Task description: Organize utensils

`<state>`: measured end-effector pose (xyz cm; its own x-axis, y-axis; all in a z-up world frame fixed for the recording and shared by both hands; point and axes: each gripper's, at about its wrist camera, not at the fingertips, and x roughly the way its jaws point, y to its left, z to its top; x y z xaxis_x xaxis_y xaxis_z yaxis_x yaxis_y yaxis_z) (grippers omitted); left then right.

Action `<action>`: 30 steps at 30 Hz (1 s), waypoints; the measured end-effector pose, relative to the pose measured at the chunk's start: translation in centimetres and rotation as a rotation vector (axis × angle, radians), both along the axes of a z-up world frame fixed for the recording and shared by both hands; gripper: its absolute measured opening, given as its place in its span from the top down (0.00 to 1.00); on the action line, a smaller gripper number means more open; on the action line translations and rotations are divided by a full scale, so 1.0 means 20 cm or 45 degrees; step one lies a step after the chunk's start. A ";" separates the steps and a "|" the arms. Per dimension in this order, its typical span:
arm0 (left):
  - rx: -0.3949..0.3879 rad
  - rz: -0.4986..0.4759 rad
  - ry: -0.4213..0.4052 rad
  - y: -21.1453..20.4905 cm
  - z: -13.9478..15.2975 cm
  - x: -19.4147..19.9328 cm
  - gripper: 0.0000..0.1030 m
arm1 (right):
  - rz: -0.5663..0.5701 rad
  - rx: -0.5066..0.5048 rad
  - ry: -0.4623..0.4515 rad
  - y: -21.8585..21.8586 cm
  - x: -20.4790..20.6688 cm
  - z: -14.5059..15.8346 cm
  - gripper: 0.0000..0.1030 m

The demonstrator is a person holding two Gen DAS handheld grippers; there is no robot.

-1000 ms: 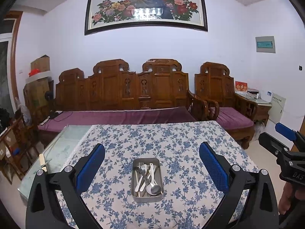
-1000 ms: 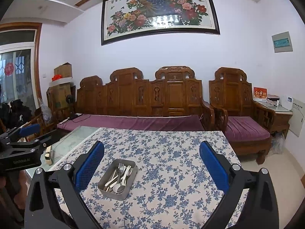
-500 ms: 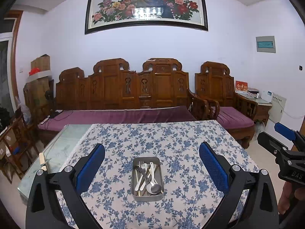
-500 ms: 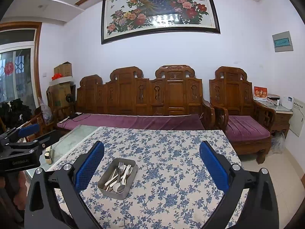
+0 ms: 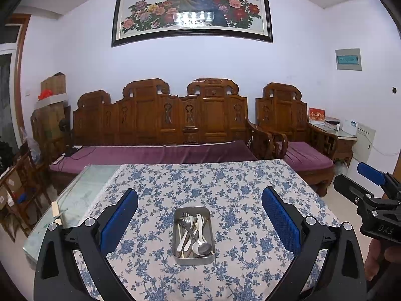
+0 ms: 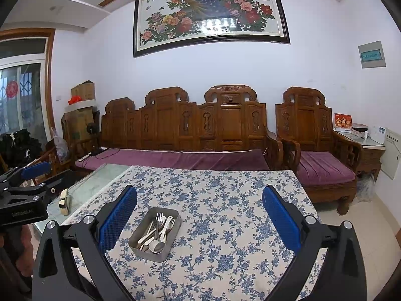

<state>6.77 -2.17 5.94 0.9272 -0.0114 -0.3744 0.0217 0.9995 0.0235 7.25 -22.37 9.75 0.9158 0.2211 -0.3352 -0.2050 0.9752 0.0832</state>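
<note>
Steel tray hides tangled utensils' handles, perhaps chopsticks too; both grippers gape wide.

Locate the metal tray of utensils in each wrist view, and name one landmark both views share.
Left wrist view: metal tray sits low and centred, squarely between the open left gripper fingers.
Right wrist view: the tray lies low, left of centre, turned at an angle.
Shared landmark: the peacock painting on the wall.
</note>
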 end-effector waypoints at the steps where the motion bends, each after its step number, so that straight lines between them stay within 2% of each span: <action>1: 0.000 0.001 -0.001 0.00 0.00 0.00 0.07 | 0.000 0.000 -0.001 0.00 0.00 0.00 0.02; 30: -0.004 0.004 -0.002 0.00 0.01 0.00 0.07 | -0.002 -0.003 0.008 0.00 0.00 -0.01 0.02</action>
<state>6.72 -2.09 6.08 0.9278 -0.0093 -0.3730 0.0183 0.9996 0.0206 7.24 -22.31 9.62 0.9141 0.2192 -0.3411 -0.2033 0.9757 0.0822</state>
